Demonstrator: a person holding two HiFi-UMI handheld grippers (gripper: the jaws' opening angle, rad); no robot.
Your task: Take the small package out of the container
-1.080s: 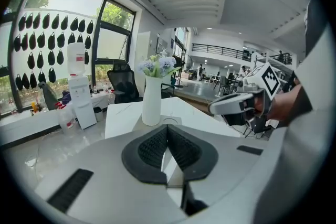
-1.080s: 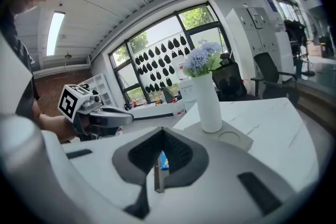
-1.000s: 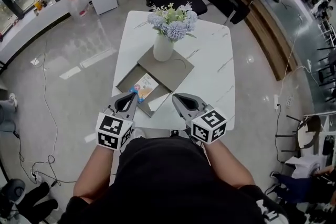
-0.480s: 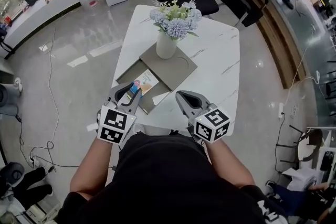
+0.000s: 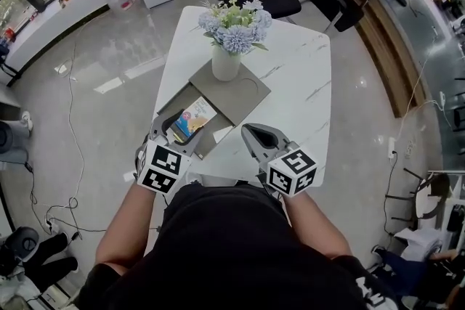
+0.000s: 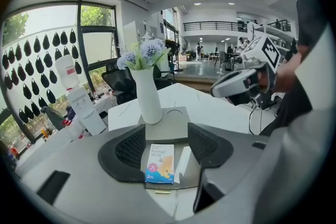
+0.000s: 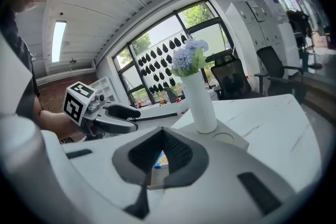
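On the table [image 5: 290, 83] the grey container [image 5: 168, 111] lies open. Our right gripper [image 5: 251, 133] hangs beside it, jaws together on nothing. Our left gripper [image 5: 176, 131] hovers over it, jaws just opened to a middling gap. They frame the package [image 5: 191, 117] lying flat inside, untouched. We judge this the reach: next, lower and pinch its edges.
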